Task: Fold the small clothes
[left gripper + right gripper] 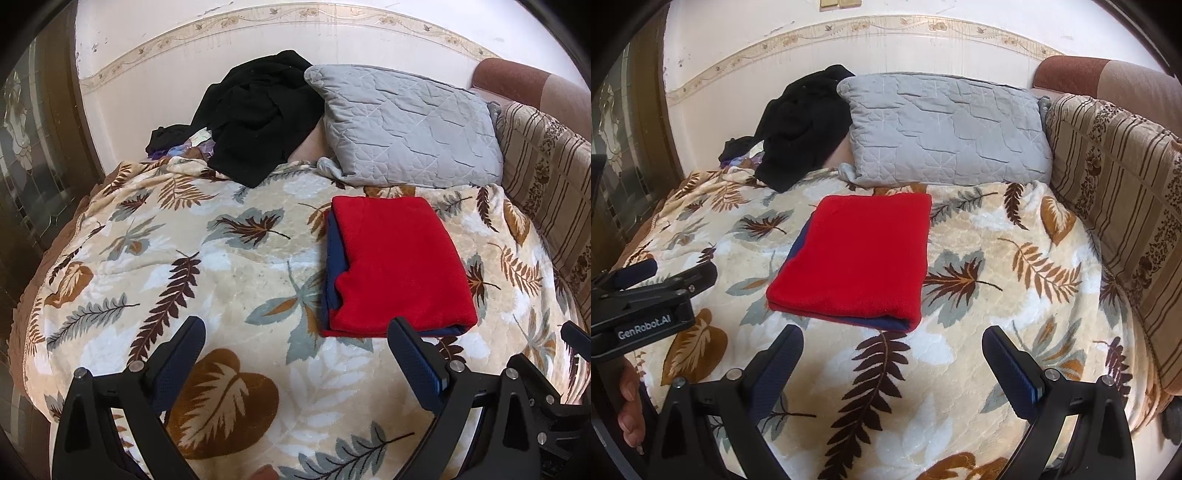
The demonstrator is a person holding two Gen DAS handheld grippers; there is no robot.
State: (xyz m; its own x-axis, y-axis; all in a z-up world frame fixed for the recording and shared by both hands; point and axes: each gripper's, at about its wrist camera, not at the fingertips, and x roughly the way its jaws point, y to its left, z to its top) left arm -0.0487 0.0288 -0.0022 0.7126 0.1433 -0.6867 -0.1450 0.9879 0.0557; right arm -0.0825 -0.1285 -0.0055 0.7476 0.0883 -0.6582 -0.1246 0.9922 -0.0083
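A folded red garment (395, 266) (857, 258) lies flat on the leaf-print blanket (229, 266) (1015, 295), and a navy blue layer (332, 266) shows along its left and near edges. My left gripper (295, 323) hovers open just short of the garment's near left corner, with only blanket between its fingers. My right gripper (892, 334) is open too, in front of the garment's near edge and not touching it. In the right wrist view the left gripper (670, 272) shows at the left edge, with the person's hand (628, 406) below it.
A heap of black clothes (258, 114) (801, 125) lies at the back left against the wall. Beside it leans a grey quilted pillow (406, 125) (945, 129). A striped brown cushion (546, 177) (1115, 192) lines the right side. A glazed door (26, 147) stands at the left.
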